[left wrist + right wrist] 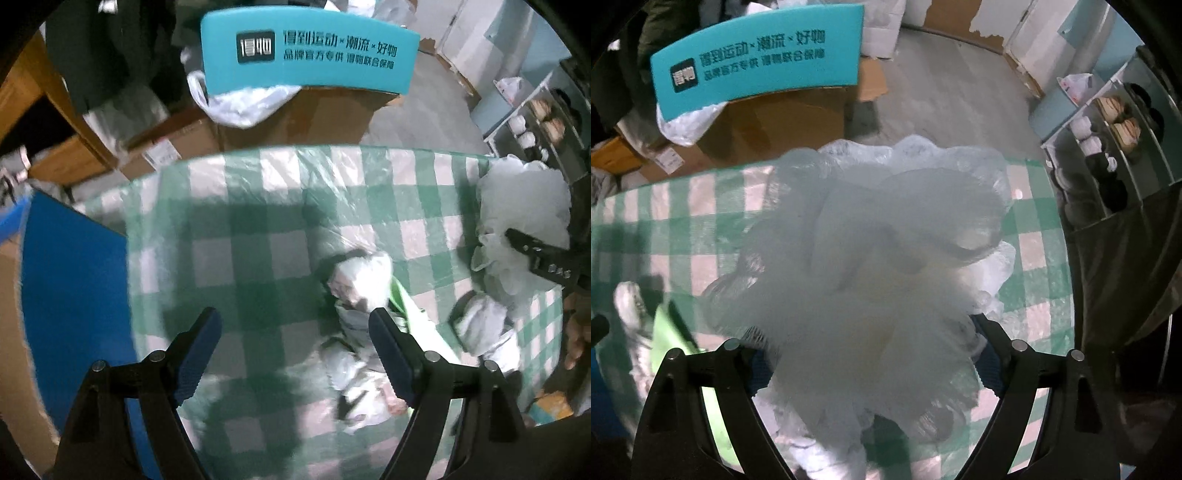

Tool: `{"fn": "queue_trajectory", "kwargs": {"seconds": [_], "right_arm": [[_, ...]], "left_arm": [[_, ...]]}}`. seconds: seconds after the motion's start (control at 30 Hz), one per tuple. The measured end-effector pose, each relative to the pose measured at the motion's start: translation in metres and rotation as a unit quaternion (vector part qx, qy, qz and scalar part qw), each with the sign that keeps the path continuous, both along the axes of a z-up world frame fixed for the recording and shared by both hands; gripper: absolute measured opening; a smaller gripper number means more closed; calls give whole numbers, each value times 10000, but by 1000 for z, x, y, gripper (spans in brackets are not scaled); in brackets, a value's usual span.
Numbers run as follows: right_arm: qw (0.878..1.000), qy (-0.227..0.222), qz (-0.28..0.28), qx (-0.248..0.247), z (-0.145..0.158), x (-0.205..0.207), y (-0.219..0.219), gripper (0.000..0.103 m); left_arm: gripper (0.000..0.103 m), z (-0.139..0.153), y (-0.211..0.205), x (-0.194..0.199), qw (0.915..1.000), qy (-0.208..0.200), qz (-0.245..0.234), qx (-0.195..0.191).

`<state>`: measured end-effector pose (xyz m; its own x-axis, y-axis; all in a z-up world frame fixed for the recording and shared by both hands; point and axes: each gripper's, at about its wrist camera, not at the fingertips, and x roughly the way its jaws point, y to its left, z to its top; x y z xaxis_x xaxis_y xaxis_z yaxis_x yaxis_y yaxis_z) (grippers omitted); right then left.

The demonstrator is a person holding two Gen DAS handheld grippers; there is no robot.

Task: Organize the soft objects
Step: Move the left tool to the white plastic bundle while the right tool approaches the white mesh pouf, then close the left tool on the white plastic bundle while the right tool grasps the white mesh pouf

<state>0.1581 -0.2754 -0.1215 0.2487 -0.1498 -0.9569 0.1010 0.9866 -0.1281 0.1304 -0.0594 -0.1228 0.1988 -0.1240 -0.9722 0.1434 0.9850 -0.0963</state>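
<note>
My right gripper [871, 354] jaws hold a crumpled clear plastic bag [871, 236], which hides their tips and much of the bench [665, 221]. My left gripper [295, 350] jaws gape wide above blurred grey bundles [360, 280].

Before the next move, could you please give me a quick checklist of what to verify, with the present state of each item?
1. Right gripper has the plastic bag bundle: ok, the bag sits bunched between its fingers.
2. Firmness of that hold: cannot tell, the bag hides the pads.
3. Left gripper free: ok, open and holding nothing.
4. Crumpled bags left on the checkered tablecloth: not ok, several lie loose.
5. Green item among them: cannot tell what it is.
6. Image sharpness: not ok, left wrist view is blurred.
</note>
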Motion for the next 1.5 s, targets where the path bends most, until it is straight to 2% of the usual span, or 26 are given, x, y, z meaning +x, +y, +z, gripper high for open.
{"fn": "queue_trajectory", "kwargs": {"seconds": [0.1, 0.27, 0.57, 0.63, 0.7, 0.8, 0.97, 1.17, 1.27, 1.33, 1.4, 1.5], "right_arm": [[9999, 118, -80, -74, -10, 1, -3, 87], [9995, 224, -205, -1, -24, 5, -8, 89], [9989, 448, -126, 1, -46, 9, -3, 89], [9989, 452, -87, 33, -45, 9, 1, 82], [9992, 411, -18, -5, -40, 8, 9, 70], [9994, 302, 99, 134, -35, 5, 23, 60], [9993, -18, 201, 301, -20, 0, 47, 52], [9983, -220, 265, 474, -3, 2, 74, 50], [9973, -318, 314, 578, 7, -1, 88, 50], [9965, -380, 367, 648, 15, -2, 98, 50], [9957, -432, 406, 709, 21, -3, 106, 50], [9947, -484, 481, 764, 28, -7, 119, 50]], "left_arm": [[83, -6, -4, -2, 9998, 118, 22, -137], [84, -18, -17, -6, 9997, 172, -170, -7], [86, -18, -15, -5, 9996, 185, -3, -210], [86, -21, -19, -7, 9996, 218, -94, -182], [86, -26, -25, -8, 9994, 271, -218, -90], [86, -29, -28, -10, 9992, 296, -226, -118], [86, -33, -32, -11, 9991, 279, -323, -75], [86, -41, -34, -14, 9984, 262, -503, -67], [69, -39, -35, -17, 9975, 263, -592, -264], [52, -35, -38, -19, 9969, 231, -697, -298], [44, -31, -42, -22, 9962, 117, -835, -193], [40, -28, -46, -26, 9953, -52, -965, -17]]}}
